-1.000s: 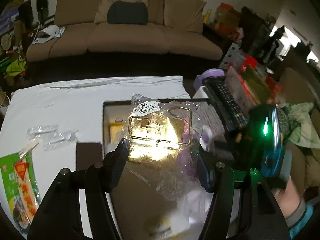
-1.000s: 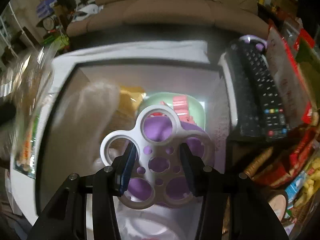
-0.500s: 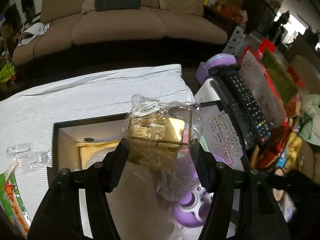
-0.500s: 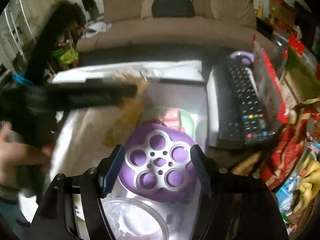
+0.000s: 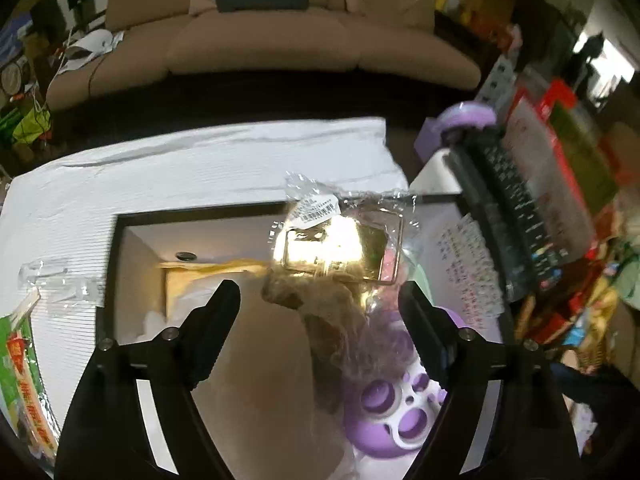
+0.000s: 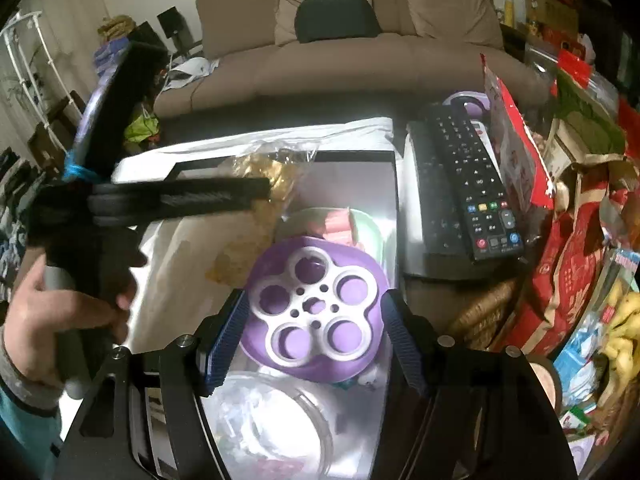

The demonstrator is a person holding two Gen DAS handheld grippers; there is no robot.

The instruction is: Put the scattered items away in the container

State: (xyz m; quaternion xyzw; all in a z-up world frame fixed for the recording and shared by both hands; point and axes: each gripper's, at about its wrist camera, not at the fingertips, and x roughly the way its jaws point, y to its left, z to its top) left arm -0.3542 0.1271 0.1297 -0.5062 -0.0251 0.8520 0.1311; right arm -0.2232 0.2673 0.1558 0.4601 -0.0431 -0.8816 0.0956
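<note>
The black-rimmed box [image 5: 200, 213] lies open below both grippers. My left gripper [image 5: 320, 310] hangs over it with its jaws opening. A clear plastic bag holding a gold item [image 5: 344, 248] sags between the fingers, and neither pad presses on it. The right wrist view shows the same bag [image 6: 276, 168] at the tip of the left gripper [image 6: 256, 194], which a hand [image 6: 60, 312] holds. My right gripper [image 6: 314, 330] stands open above a purple disc with a white holed lid [image 6: 316, 308], which rests inside the box [image 6: 352, 156].
Also in the box are a clear bowl [image 6: 272, 428] and a green dish [image 6: 368, 228]. On the white cloth [image 5: 200, 168] left of the box lie a green packet [image 5: 24, 380] and a clear wrapper [image 5: 60, 284]. A black remote [image 6: 468, 184] and snack bags crowd the right side.
The left gripper carried the bag over the box and spread its jaws off it. The right gripper let go of the purple disc, which now lies in the box, and drew back.
</note>
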